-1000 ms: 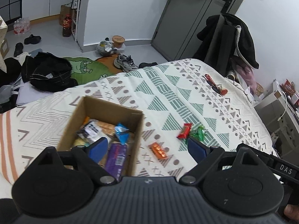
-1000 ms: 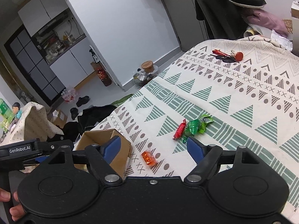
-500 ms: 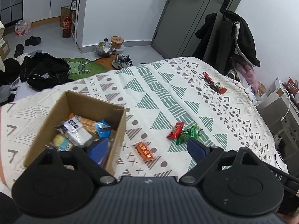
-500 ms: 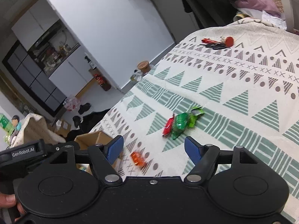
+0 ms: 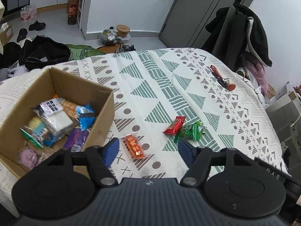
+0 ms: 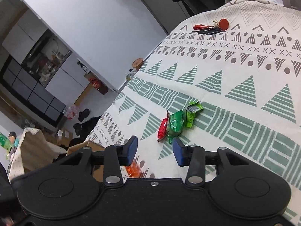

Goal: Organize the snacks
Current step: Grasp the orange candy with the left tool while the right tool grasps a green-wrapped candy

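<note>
A cardboard box [image 5: 105, 113] holding several snack packets stands on the patterned bedspread at the left. Beside it lies an orange snack packet [image 5: 134, 146], between the blue fingertips of my left gripper [image 5: 147, 148], whose jaws are closing without touching it. Further right lie a red snack bar [image 5: 175, 125] and green candy packets [image 5: 191, 131]. In the right wrist view my right gripper [image 6: 155, 150] hovers just short of the red bar [image 6: 162, 127] and green packets [image 6: 176, 123], jaws closing with nothing between them. The orange packet [image 6: 134, 170] shows under its left finger.
A bunch of keys with a red tag [image 5: 223, 78] lies further back on the bed [image 5: 169, 79]. Beyond the bed's far edge are clothes, shoes and bags on the floor [image 5: 43, 51]. A coat hangs on a rack [image 5: 242, 35] at the right.
Both grippers have come down closer to the bedspread and their jaws have narrowed. The left one shifted right, from over the box to the orange packet. The right one rolled and neared the red and green snacks.
</note>
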